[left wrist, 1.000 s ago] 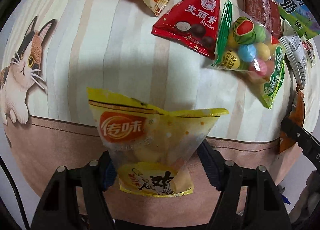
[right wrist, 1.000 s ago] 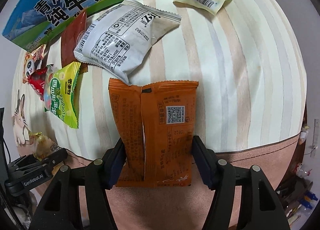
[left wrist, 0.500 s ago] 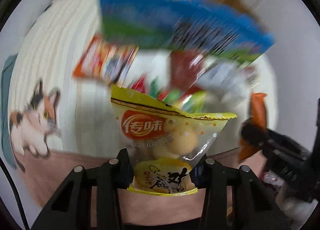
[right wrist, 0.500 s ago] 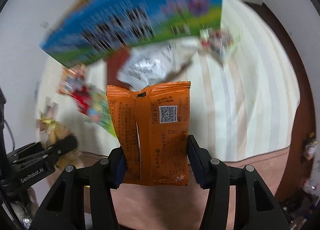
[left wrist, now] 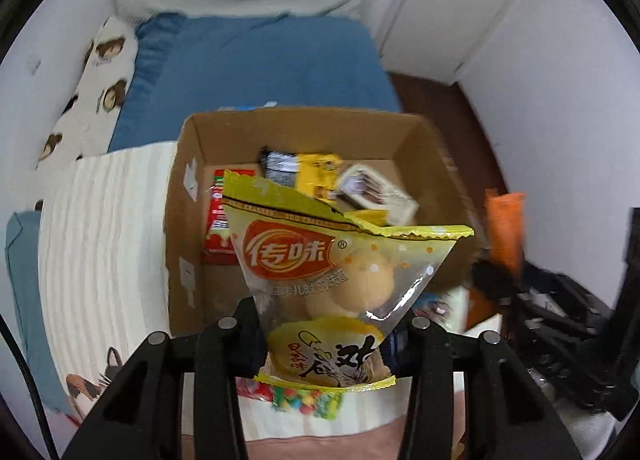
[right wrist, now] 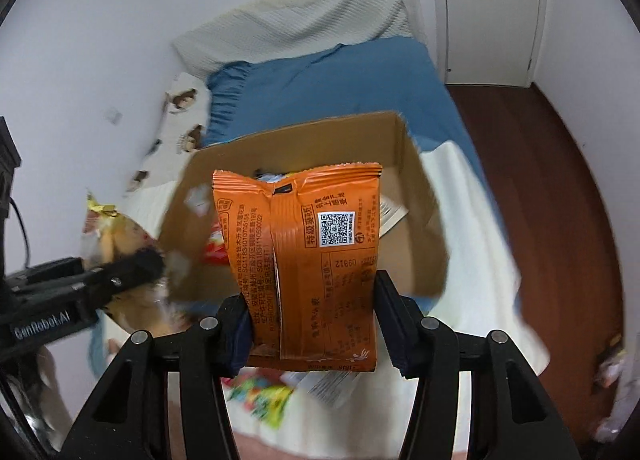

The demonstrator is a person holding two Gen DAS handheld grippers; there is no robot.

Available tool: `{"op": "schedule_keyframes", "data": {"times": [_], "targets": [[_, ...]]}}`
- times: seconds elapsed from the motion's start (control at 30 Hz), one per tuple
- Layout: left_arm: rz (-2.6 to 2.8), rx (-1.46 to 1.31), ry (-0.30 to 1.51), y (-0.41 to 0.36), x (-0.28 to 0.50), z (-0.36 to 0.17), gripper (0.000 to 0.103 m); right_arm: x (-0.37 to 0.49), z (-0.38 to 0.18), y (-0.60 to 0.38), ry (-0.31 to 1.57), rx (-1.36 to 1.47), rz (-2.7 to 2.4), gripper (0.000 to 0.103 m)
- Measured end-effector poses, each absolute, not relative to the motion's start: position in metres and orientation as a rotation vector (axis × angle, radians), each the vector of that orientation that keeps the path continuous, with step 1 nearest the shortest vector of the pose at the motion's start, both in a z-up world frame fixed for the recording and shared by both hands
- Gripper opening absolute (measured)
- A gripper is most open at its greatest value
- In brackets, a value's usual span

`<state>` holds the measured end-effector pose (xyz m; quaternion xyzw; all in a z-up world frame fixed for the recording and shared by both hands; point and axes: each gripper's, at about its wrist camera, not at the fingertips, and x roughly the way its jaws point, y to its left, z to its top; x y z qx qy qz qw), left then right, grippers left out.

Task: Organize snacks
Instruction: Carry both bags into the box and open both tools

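Note:
My left gripper (left wrist: 324, 324) is shut on a yellow snack bag (left wrist: 332, 260) and holds it up in front of an open cardboard box (left wrist: 188, 220) on the bed. The box holds several snacks, among them a red packet (left wrist: 214, 220). My right gripper (right wrist: 312, 324) is shut on an orange snack packet (right wrist: 312, 256), held upright before the same box (right wrist: 416, 220). The orange packet also shows at the right of the left wrist view (left wrist: 504, 232). The left gripper with its yellow bag appears at the left of the right wrist view (right wrist: 116, 240).
A striped cream blanket (left wrist: 100, 236) covers the bed, with a blue sheet (left wrist: 260, 64) and pillows behind the box. Loose snack packets lie below the grippers, one with coloured candies (left wrist: 308, 406). Wooden floor (right wrist: 532, 164) and a white door (right wrist: 492, 12) are to the right.
Both grippers have lifted off the blanket with their packets and tilted up, so the open box has come into view in front of them.

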<state>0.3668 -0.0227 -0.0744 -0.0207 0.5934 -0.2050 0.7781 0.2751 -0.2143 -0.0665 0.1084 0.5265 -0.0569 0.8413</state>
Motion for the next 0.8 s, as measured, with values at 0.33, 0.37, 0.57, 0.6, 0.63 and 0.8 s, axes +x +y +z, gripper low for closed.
{"op": "schedule_keyframes", "data": {"times": [0.33,0.37,0.57,0.6,0.63,0.8], "targets": [[-0.286,-0.028,1.529,-0.023,0.428,-0.169,0.047,0.337,-0.13,-0.234,1.369,0.209,-0.153,0.09],[-0.297,-0.034,1.533,-0.024,0.429,-0.173,0.058,0.335,-0.134,-0.233,1.378,0.21,-0.151,0.094],[-0.299,-0.012,1.529,-0.031,0.419,-0.178,0.092,0.341,-0.151,-0.228,1.422,0.168,-0.162,0.095],[-0.298,-0.008,1.524,-0.032,0.418,-0.178,0.092,0.34,-0.153,-0.227,1.422,0.172,-0.163,0.095],[-0.297,0.002,1.514,-0.033,0.416,-0.177,0.092,0.339,-0.153,-0.225,1.418,0.175,-0.166,0.095],[-0.301,0.035,1.437,-0.031,0.404,-0.158,0.092,0.33,-0.142,-0.225,1.374,0.192,-0.178,0.095]]}}
